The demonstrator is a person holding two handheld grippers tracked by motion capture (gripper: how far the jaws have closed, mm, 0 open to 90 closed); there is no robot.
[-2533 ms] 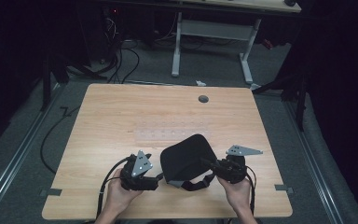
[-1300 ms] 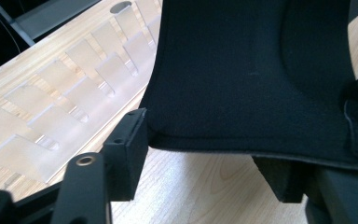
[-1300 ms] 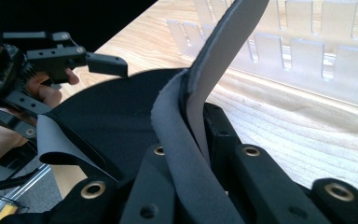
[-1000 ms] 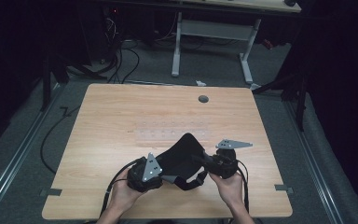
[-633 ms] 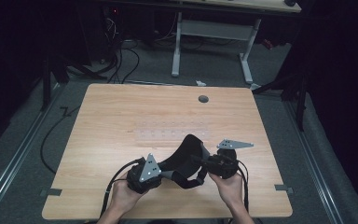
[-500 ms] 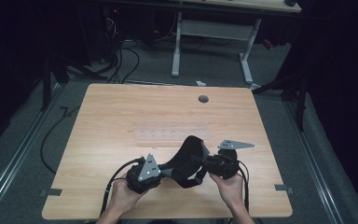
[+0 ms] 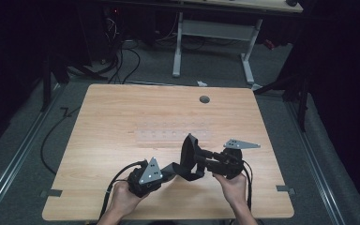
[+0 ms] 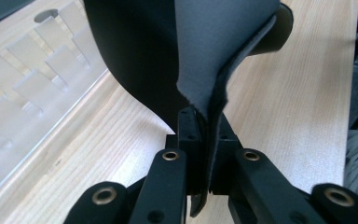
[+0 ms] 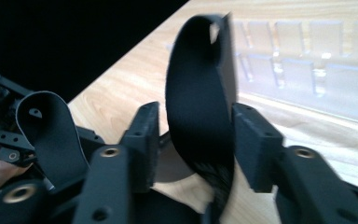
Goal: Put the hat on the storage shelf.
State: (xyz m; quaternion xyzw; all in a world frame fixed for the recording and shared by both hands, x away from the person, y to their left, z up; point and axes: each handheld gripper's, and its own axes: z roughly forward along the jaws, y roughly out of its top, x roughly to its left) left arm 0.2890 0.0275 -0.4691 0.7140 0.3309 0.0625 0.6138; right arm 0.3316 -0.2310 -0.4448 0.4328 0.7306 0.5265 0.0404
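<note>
A black flexible pad (image 7: 187,159) hangs curled between the two hand-held grippers above the front of the wooden table (image 7: 122,117). My left gripper (image 7: 168,169) is shut on one edge of the pad (image 8: 214,46), which rises folded from its jaws (image 8: 204,135). My right gripper (image 7: 201,157) points left, and its jaws (image 9: 193,135) stand on either side of an upright loop of the pad (image 9: 198,93), shut on it. The left gripper (image 9: 9,140) shows at the left of the right gripper view, with the pad's other end curling over it.
A clear plastic strip with slots (image 7: 173,136) lies flat on the table just beyond the pad. A round cable hole (image 7: 204,99) sits near the far edge. Cables (image 7: 122,61) and a desk frame (image 7: 211,33) stand on the floor behind.
The pad lay as a broad hump between the grippers; now its right end is turned upright and folded narrow. Both grippers have kept their hold.
</note>
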